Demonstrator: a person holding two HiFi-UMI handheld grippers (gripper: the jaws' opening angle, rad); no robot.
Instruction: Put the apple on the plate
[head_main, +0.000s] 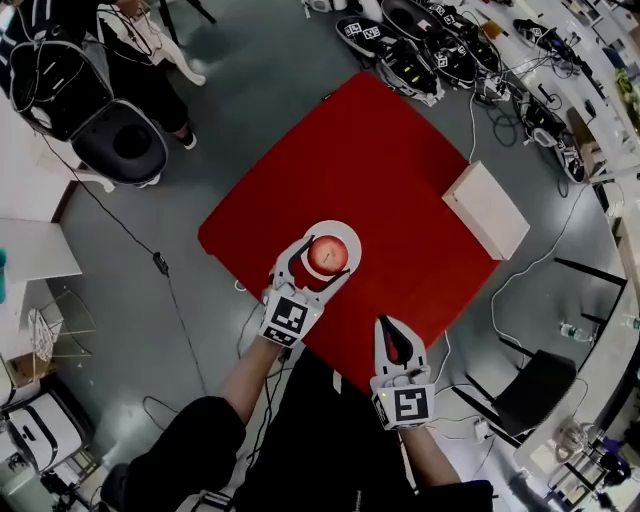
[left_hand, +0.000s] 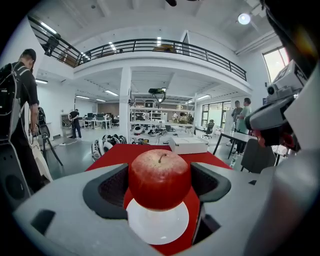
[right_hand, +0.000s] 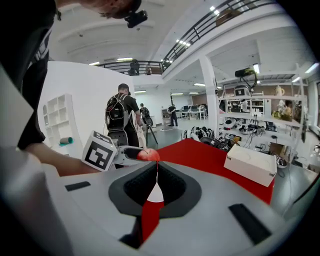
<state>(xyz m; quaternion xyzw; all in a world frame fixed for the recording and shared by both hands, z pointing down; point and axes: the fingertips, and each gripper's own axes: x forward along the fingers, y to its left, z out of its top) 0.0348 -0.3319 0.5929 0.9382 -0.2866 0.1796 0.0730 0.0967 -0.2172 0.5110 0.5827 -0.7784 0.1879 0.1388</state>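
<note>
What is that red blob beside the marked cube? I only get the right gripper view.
Observer: A round red apple, clamped between the two grey jaws of the left gripper.
Operator: Is anything under it?
Observer: Yes, the head view shows it over the middle of a small round white plate; whether they touch, I cannot tell.
Operator: And where is my gripper?
Observer: The right gripper hangs over the near edge of the red square table, apart from the plate.

A square red-topped desk (head_main: 400, 170) stands on the grey floor (head_main: 250, 100). On it lie a small round white plate (head_main: 348, 236) near the front corner and a white rectangular box (head_main: 485, 208) at the right edge.
</note>
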